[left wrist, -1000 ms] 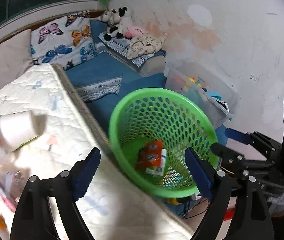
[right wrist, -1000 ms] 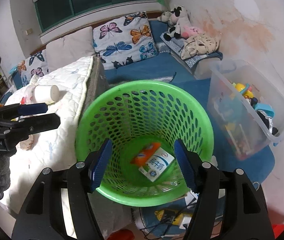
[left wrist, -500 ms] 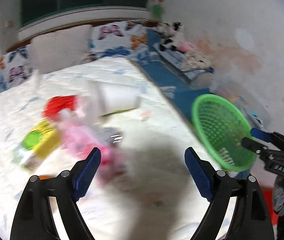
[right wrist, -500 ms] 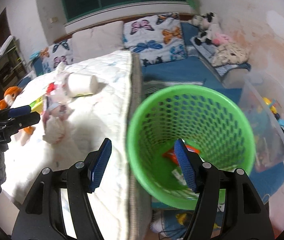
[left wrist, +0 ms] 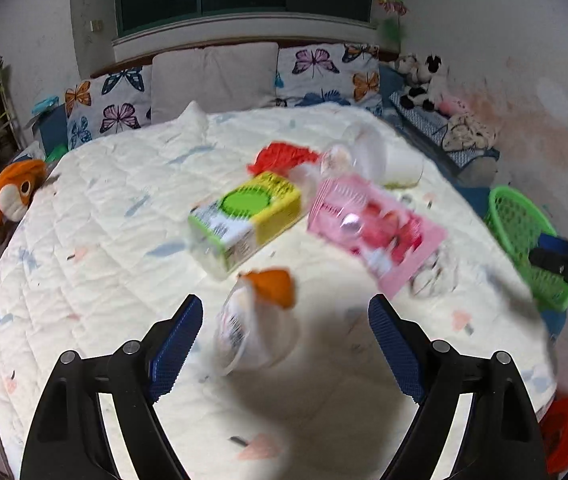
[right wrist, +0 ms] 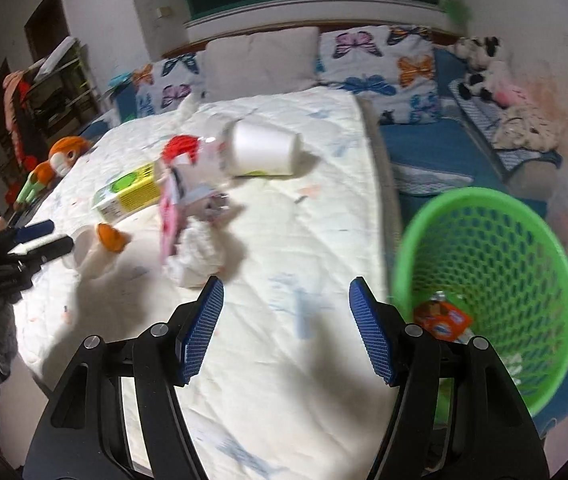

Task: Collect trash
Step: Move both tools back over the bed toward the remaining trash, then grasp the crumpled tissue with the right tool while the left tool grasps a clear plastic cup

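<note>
Trash lies clustered on the white quilted mattress point(left wrist: 84, 264) in front of me. My left gripper point(left wrist: 286, 340) has its jaws wide apart with nothing pressed between the blue pads; a clear plastic cup with an orange lid point(left wrist: 256, 320) lies on its side on the quilt in the gap between them, untouched. Beyond it, toward the pillows, lies a yellow-and-green carton point(left wrist: 244, 216). Just right of the carton is a pink packet point(left wrist: 376, 228), blurred. Behind both are a red wrapper point(left wrist: 280, 156) and a white paper cup point(left wrist: 388, 158) tipped on its side.

My right gripper point(right wrist: 286, 328) also has its jaws apart and holds nothing; only bare quilt shows between its 2 pads. A crumpled white tissue point(right wrist: 200, 252) lies just beyond its left finger, touching the pink packet. The green mesh basket point(right wrist: 524, 248) stands on the floor at the mattress's right edge, beside my right finger. Inside, at the bottom, lies an orange packet point(right wrist: 442, 318).

An orange plush toy point(left wrist: 10, 196) sits at the far left edge of the bed. Butterfly pillows point(left wrist: 324, 72) line the headboard. A black-and-white plush point(left wrist: 420, 76) sits on the blue bench along the right wall.
</note>
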A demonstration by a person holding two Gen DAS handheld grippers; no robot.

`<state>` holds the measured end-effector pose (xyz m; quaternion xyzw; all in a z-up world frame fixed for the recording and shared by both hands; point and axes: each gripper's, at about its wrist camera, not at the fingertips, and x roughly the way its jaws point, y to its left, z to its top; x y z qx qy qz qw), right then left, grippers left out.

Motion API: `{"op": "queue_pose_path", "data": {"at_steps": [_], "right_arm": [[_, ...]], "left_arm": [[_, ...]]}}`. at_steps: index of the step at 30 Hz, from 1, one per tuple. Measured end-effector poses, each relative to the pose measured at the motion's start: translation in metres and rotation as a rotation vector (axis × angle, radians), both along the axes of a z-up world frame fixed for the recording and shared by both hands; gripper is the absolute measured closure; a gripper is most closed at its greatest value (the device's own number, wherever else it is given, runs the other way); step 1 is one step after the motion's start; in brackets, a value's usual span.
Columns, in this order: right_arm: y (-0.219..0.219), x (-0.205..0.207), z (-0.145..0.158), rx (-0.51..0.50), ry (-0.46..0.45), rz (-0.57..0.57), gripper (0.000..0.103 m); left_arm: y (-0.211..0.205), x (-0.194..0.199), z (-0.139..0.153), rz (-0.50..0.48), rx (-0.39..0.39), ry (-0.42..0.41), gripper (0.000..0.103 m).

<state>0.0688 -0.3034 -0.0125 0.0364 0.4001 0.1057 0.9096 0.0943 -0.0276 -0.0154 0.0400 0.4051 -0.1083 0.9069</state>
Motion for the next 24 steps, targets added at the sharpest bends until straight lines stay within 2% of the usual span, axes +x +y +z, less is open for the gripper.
{"op": "queue_pose_path", "data": {"at_steps": [2,8,15,17,19,20,24], "right_arm": [[0.015,0.007,-0.003,0.011,0.015,0.029,0.037],[0.055,0.023,-0.015,0.005,0.045,0.103,0.037],[0.086,0.047,-0.036,-0.016,0.084,0.134,0.037],[0.089,0.054,-0.042,-0.008,0.100,0.134,0.040],[0.089,0.058,-0.047,-0.005,0.113,0.131,0.046],[0.089,0.060,-0.049,-0.003,0.120,0.129,0.049],[0.086,0.059,-0.051,0.012,0.123,0.130,0.052]], "left_arm": [[0.003,0.002,-0.009,-0.001,0.011,0.015,0.022],[0.013,0.008,-0.031,0.015,0.023,0.045,0.034],[0.019,0.014,-0.042,0.008,0.011,0.062,0.053],[0.021,0.015,-0.042,0.001,-0.016,0.063,0.059],[0.021,0.014,-0.041,-0.005,-0.023,0.059,0.064],[0.021,0.013,-0.040,-0.010,-0.027,0.058,0.070],[0.019,0.010,-0.039,-0.027,-0.035,0.052,0.078]]}}
